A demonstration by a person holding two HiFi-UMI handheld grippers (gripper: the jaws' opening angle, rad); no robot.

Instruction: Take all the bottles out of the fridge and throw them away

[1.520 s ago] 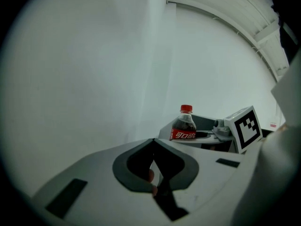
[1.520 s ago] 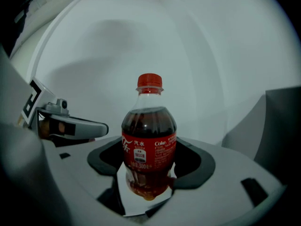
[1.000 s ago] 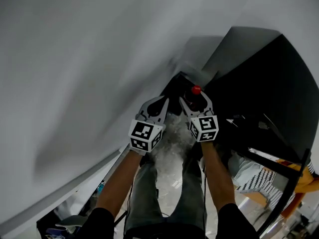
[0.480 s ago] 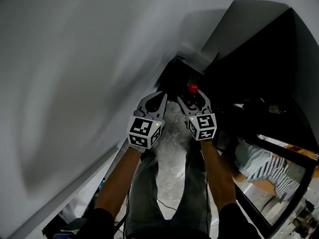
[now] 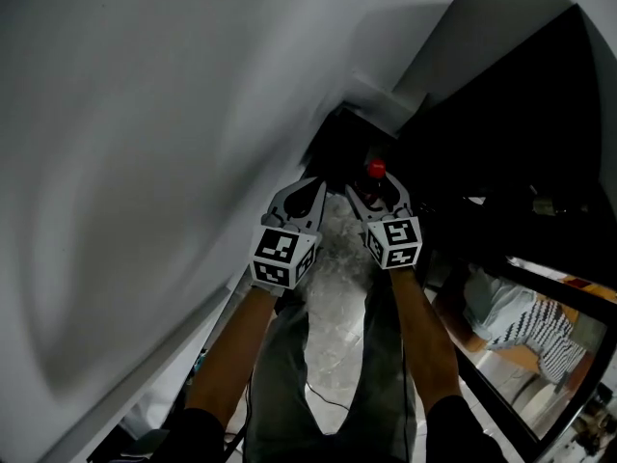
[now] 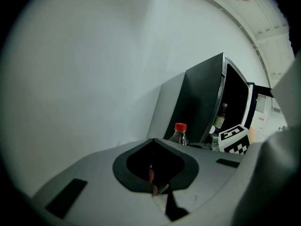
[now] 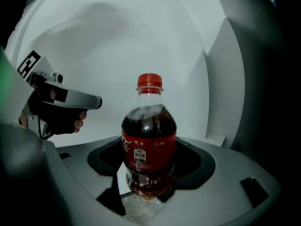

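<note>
A small cola bottle [image 7: 149, 140] with a red cap [image 5: 376, 169] and red label stands upright between the jaws of my right gripper [image 7: 150, 173], which is shut on its lower body. In the head view the right gripper [image 5: 378, 193] is held out in front of the person, over the floor. Just left of it, my left gripper [image 5: 310, 193] is shut with nothing in it; its jaws meet at the tips [image 6: 153, 141]. Beyond them stands a black fridge [image 6: 207, 102] with its door open, and a bottle [image 6: 220, 117] shows in the door.
A white wall [image 5: 145, 143] fills the left side. The person's legs stand on a pale stone floor [image 5: 333, 287]. At the right is a dark-framed rack [image 5: 569, 287] with striped cloth [image 5: 540, 326] under it. The left gripper [image 7: 70, 99] shows in the right gripper view.
Both grippers keep nearly the same place in view, the bottle still in the right one. The surroundings at the right have slid as the head camera turned.
</note>
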